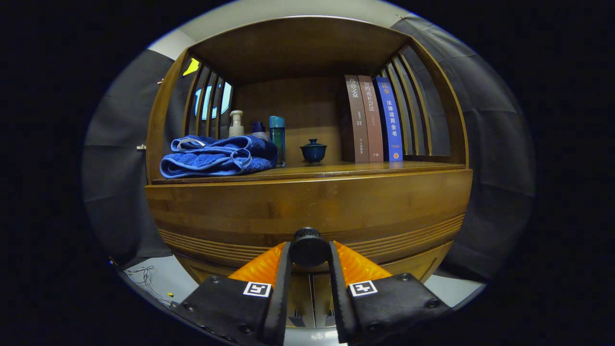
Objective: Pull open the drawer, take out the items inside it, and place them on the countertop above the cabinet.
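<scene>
Booth: dark cloth walls [115,144] stand on both sides of your one wooden cabinet [307,57], and pale floor [163,278] shows at its foot.
Countertop: your one countertop [336,169] is the shelf surface just above the drawer, roofed and slatted at both sides.
Towel: you have one blue folded towel [216,156] lying at the left of that surface.
Bottles: you can count three behind the towel: one pump bottle [236,124], one dark-capped bottle [259,129] mostly hidden, one tall teal bottle [277,139] just right of the towel.
Cup: one small dark blue lidded cup [313,151] stands near the middle.
Books: three upright books [374,120] stand at the right, two brown and one blue, touching each other.
Drawer: your one drawer [307,206] sits below the countertop; you cannot see what is inside it.
Knob: one round dark drawer knob [308,247] sits at the drawer's lower middle.
Gripper: your gripper [309,250] has both fingers pressed on the knob, one at each side.
</scene>
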The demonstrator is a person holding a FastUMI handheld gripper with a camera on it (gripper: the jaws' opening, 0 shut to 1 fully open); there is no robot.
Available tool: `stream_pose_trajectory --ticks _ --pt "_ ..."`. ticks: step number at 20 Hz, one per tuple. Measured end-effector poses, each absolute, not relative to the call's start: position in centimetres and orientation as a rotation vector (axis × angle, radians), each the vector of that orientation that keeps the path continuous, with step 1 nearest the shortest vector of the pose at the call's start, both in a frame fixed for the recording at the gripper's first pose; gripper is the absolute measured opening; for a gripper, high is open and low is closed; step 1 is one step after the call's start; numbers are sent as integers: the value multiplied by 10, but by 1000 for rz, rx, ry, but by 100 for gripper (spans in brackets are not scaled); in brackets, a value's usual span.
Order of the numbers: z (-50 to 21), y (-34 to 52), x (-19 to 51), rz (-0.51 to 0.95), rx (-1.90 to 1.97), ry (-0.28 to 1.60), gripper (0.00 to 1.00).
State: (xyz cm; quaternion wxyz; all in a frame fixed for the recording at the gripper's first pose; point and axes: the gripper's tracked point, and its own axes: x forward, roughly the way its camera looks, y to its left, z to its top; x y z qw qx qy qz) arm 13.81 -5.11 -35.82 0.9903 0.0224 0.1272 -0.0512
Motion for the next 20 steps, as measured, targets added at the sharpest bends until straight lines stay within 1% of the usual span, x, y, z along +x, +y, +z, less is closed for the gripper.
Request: stream_pose_trajectory --ticks 6,7,8,11,16,17,20 --pt "-357 -51 140 -109 27 235 45" --pt "-355 -51 139 -113 28 230 48" --pt "-354 -50 139 -115 29 226 48" --pt "-346 -53 146 -127 33 198 52" --pt "-357 -50 153 -117 52 237 57" --pt "-354 -52 153 -119 41 233 48" --pt "-358 -51 154 -109 33 259 38"
